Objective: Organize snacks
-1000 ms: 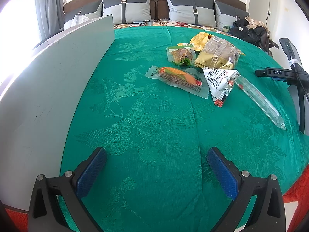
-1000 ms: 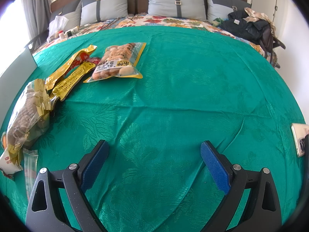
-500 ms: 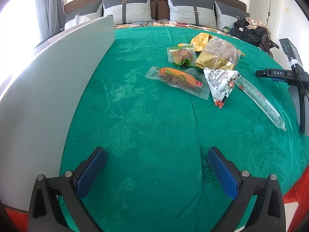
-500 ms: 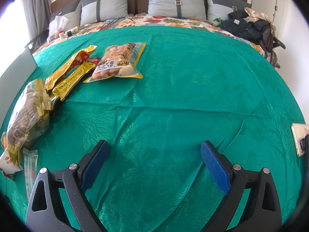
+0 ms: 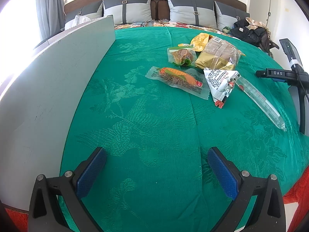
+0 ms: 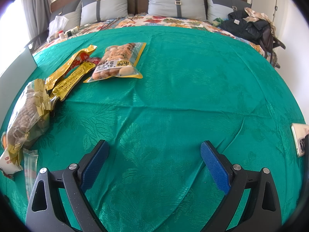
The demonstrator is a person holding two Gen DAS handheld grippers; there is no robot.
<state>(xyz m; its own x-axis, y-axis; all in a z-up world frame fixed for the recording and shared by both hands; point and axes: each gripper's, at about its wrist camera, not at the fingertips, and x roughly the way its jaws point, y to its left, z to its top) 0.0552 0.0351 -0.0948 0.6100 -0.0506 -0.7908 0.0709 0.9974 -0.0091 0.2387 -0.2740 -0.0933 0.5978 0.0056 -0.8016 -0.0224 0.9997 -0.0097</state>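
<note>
Nothing has been moved since earlier: the left gripper (image 5: 156, 166) and right gripper (image 6: 154, 160) are held wide open and empty over the green patterned bedspread (image 5: 154, 125), short of the scattered plastic snack packets (image 5: 179, 78), presumably awaiting a first pick.

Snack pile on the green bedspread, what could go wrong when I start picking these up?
The bun bag lies over the yellow wrappers; lifting one may drag the others. The clear tube packet is thin and flat, so the open jaws could pinch bedspread instead. Soft bedding may let packets slide.
</note>
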